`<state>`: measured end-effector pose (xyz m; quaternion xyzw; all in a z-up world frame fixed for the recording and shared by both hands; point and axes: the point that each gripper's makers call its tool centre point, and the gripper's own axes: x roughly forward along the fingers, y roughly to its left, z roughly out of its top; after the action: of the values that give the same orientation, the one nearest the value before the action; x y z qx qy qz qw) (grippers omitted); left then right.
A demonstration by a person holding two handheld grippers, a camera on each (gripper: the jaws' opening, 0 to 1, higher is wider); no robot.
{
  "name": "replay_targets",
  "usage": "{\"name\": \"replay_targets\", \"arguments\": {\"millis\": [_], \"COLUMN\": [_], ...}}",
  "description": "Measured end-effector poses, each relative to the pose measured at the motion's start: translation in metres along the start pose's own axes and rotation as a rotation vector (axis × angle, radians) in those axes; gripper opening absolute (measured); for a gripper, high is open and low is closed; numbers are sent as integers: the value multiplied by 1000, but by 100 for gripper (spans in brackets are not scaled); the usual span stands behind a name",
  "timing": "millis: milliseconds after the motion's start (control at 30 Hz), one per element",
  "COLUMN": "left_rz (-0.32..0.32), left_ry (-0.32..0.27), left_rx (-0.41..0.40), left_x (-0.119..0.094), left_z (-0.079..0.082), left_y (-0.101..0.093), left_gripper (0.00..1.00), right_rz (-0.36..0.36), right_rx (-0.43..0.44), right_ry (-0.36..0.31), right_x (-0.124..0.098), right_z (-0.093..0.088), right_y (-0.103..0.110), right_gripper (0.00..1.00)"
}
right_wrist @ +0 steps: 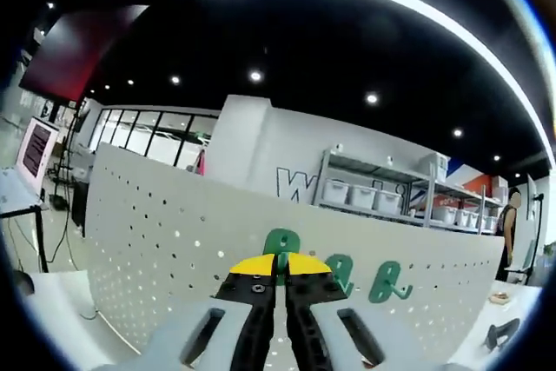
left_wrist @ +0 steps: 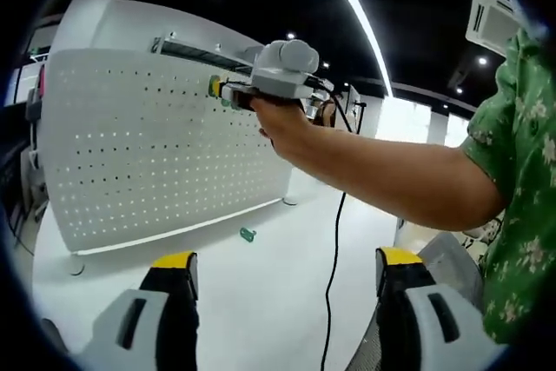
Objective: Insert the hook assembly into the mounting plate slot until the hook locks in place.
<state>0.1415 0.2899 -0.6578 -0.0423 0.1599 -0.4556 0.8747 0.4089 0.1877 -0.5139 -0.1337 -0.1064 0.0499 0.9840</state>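
- Where the white counter point(left_wrist: 261, 293) carries it, we see the pegboard mounting plate point(left_wrist: 156, 145) standing upright, a broad white perforated panel on small feet
- In the right gripper view we face that plate close up, and two green hooks point(right_wrist: 389, 282) already hang on its face, right of the gripper tips
- We find the right gripper point(right_wrist: 280, 277) with its yellow-tipped jaws drawn close together, pinching a green hook assembly point(right_wrist: 280, 248) right against the plate
- In the left gripper view a hand holds this gripper up at the upper part of the plate
- Our left gripper point(left_wrist: 282, 271) sits low over the counter, jaws wide apart, holding nothing
- One small green piece point(left_wrist: 248, 234) lies on the counter just before the plate's foot
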Motion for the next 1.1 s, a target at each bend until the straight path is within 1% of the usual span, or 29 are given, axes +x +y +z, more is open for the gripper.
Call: {"name": "replay_targets", "arguments": {"millis": [400, 600, 667, 733, 800, 1000, 1100], "left_rz": [-4, -2, -1, 3, 6, -5, -14], "left_ry": [4, -5, -18, -13, -23, -77, -116], "left_rx": [-5, -5, -1, 1, 0, 16, 26], "left_x": [3, 3, 3, 2, 1, 0, -2], "left_z": [-1, 3, 6, 6, 8, 19, 28], "left_y": [4, 5, 6, 6, 7, 5, 3], "left_gripper": [87, 87, 87, 87, 87, 87, 87], "right_rz": [-5, -3, -5, -4, -2, -1, 0], "right_rx": [-10, -6, -6, -2, -4, -6, -4], "right_ry": [-1, 1, 0, 1, 3, 6, 9], "right_x": [6, 8, 8, 8, 8, 9, 10], "right_z": [-3, -3, -4, -4, -5, -7, -8], "right_y": [-1, 0, 0, -1, 0, 0, -1], "right_gripper": [1, 1, 1, 1, 1, 1, 1]}}
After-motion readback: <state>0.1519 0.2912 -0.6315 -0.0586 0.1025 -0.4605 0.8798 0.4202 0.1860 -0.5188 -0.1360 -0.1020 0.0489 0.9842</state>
